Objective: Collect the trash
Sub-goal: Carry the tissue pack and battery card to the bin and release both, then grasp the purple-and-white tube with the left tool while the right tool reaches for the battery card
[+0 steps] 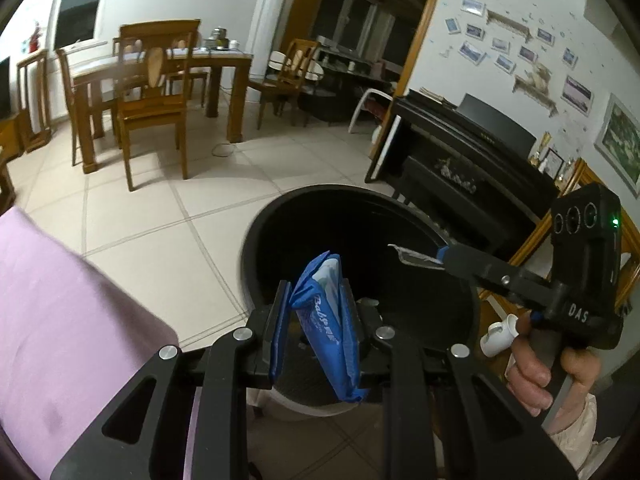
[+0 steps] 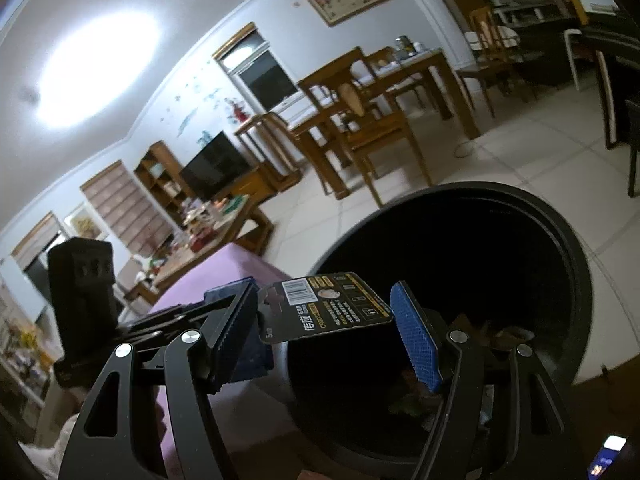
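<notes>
My left gripper [image 1: 316, 300] is shut on a crumpled blue wrapper [image 1: 326, 320] and holds it over the near rim of a round black trash bin [image 1: 256, 240]. My right gripper [image 2: 326, 312] holds a black battery card [image 2: 326, 308] flat between its blue pads [image 2: 416, 340], over the bin's mouth [image 2: 576, 256]. In the left wrist view the right gripper [image 1: 416, 258] reaches over the bin from the right, the card seen edge-on. Some scraps lie deep in the bin.
A purple cloth-covered surface [image 1: 60, 320] lies left of the bin. A black piano [image 1: 460, 160] stands behind it at the right. A wooden dining table and chairs [image 1: 152, 80] stand across the tiled floor. A cluttered coffee table [image 2: 200, 240] shows in the right wrist view.
</notes>
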Available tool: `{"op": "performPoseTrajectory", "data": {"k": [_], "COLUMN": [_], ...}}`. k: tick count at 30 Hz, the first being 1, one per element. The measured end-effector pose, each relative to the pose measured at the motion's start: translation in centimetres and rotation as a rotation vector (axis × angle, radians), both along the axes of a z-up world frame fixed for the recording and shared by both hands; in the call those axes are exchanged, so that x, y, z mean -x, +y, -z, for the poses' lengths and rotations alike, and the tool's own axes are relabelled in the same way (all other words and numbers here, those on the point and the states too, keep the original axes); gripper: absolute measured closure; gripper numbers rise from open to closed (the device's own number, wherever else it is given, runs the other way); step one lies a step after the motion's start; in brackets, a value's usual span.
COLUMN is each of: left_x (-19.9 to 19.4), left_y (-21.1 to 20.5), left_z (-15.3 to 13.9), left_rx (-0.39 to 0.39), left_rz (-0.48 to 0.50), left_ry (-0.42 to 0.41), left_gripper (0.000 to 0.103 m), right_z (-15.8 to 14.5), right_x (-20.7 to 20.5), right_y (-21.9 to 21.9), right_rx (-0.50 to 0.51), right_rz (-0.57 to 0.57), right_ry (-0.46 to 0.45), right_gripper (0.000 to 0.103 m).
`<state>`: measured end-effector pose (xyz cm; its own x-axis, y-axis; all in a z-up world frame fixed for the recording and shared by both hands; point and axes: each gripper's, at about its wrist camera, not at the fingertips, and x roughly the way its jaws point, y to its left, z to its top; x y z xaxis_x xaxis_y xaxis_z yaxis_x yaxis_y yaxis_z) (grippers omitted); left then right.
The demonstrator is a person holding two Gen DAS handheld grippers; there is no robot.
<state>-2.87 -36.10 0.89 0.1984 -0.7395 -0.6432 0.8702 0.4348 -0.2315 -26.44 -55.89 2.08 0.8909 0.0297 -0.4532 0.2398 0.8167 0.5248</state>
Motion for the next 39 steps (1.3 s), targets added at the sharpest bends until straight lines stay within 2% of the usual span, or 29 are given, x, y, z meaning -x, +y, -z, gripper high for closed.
{"op": "performPoseTrajectory", "data": {"k": [9, 16, 20, 21, 22, 24, 27, 34, 39], "left_x": [1.7, 2.2, 2.5, 2.5, 2.6, 2.9, 3.4, 3.4, 3.0], "left_y": [-3.6, -4.8, -5.2, -5.2, -5.2, -4.8, -4.0, -1.5, 1.4], "left_z": [0.8, 1.3, 1.1, 1.0, 0.9, 0.5, -0.1, -1.1, -1.6], "left_rx": [-0.048, -0.073, -0.090, -0.095, -0.099, -0.086, -0.080, -0.075, -0.071], "left_rz": [0.066, 0.092, 0.091, 0.090, 0.083, 0.059, 0.049, 0.015, -0.025], "left_ry": [-0.020, -0.031, -0.065, -0.073, -0.082, -0.124, -0.169, -0.221, -0.266], "left_gripper": [0.079, 0.079, 0.076, 0.065, 0.042, 0.021, 0.021, 0.020, 0.017], "right_z": [1.3, 2.0, 1.7, 1.7, 1.7, 1.5, 1.1, 0.0, -1.0], "right_x": [1.8, 2.7, 2.6, 2.5, 2.3, 2.1, 2.0, 0.3, -2.5], "right_y": [-1.5, -2.3, -2.2, -2.1, -2.3, -1.9, -1.2, 1.0, 3.6], "right_rx": [-0.009, -0.032, -0.038, -0.040, -0.044, -0.053, -0.048, -0.013, 0.017], "right_rz": [0.066, 0.097, 0.109, 0.110, 0.109, 0.107, 0.107, 0.072, 0.023], "right_ry": [0.013, 0.014, 0.016, 0.019, 0.021, 0.013, 0.007, 0.020, 0.039], "right_gripper": [0.034, 0.034, 0.033, 0.033, 0.032, 0.022, 0.017, 0.016, 0.016]}}
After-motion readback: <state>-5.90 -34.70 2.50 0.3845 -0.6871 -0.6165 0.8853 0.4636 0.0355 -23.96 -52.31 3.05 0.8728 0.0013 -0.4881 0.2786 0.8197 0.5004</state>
